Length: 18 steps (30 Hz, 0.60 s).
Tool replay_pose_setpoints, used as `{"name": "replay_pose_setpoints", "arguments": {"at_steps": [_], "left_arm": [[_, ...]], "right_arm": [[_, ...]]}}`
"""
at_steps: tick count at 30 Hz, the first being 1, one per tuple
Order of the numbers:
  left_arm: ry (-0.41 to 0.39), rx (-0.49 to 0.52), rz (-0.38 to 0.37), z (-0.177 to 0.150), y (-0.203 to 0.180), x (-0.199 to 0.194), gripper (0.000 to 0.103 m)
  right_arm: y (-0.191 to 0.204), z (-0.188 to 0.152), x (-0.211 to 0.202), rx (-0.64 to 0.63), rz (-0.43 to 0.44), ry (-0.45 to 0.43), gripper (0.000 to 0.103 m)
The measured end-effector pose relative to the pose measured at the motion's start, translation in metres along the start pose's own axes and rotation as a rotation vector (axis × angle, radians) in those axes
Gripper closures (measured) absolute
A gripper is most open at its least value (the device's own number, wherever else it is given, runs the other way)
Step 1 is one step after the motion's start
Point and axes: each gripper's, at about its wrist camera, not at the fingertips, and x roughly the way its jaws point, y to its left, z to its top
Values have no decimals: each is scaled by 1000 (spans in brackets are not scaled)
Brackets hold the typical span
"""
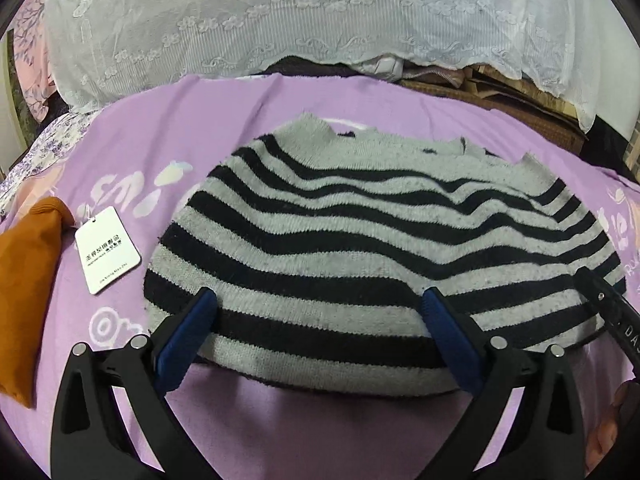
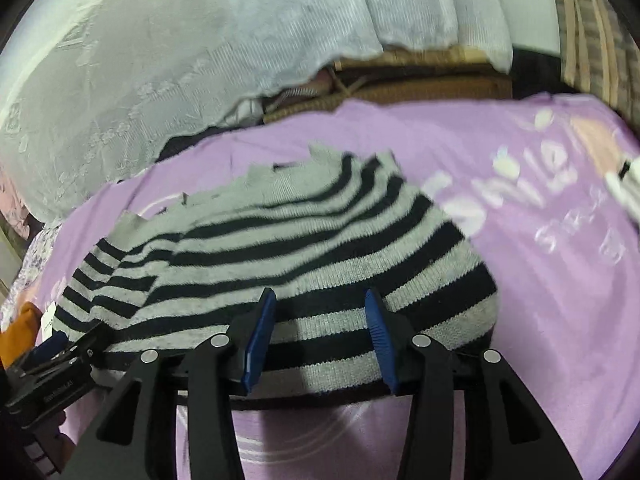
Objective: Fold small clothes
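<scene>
A grey and black striped knit sweater (image 1: 360, 248) lies spread on a purple printed sheet (image 1: 280, 432). My left gripper (image 1: 320, 300) is open, its blue-padded fingers hovering over the sweater's near hem, nothing between them. In the right wrist view the sweater (image 2: 288, 248) lies ahead, and my right gripper (image 2: 320, 300) is open over its near right hem, jaws narrower than the left's. The left gripper (image 2: 52, 348) shows at the sweater's left corner in that view. The right gripper's edge (image 1: 616, 312) shows at the right in the left wrist view.
An orange folded garment (image 1: 24, 304) with a white paper hang tag (image 1: 106, 250) lies at the left on the sheet. White lace fabric (image 1: 280, 20) drapes behind. A woven brown basket (image 2: 420, 84) stands at the back.
</scene>
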Motion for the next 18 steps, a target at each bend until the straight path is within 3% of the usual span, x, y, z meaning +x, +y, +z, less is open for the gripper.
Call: {"name": "replay_pose_setpoints", "arguments": {"at_steps": [5, 9, 15, 18], "left_arm": [[-1, 29, 21, -2, -4, 3, 4], [-13, 20, 11, -2, -2, 0, 4], [-111, -61, 24, 7, 17, -21, 4], [-54, -111, 45, 10, 33, -7, 4]], "right_arm": [[7, -3, 6, -29, 6, 21, 43], [8, -4, 5, -32, 10, 17, 43], [5, -5, -20, -9, -5, -110, 44], [-3, -3, -17, 33, -39, -101, 44]]}}
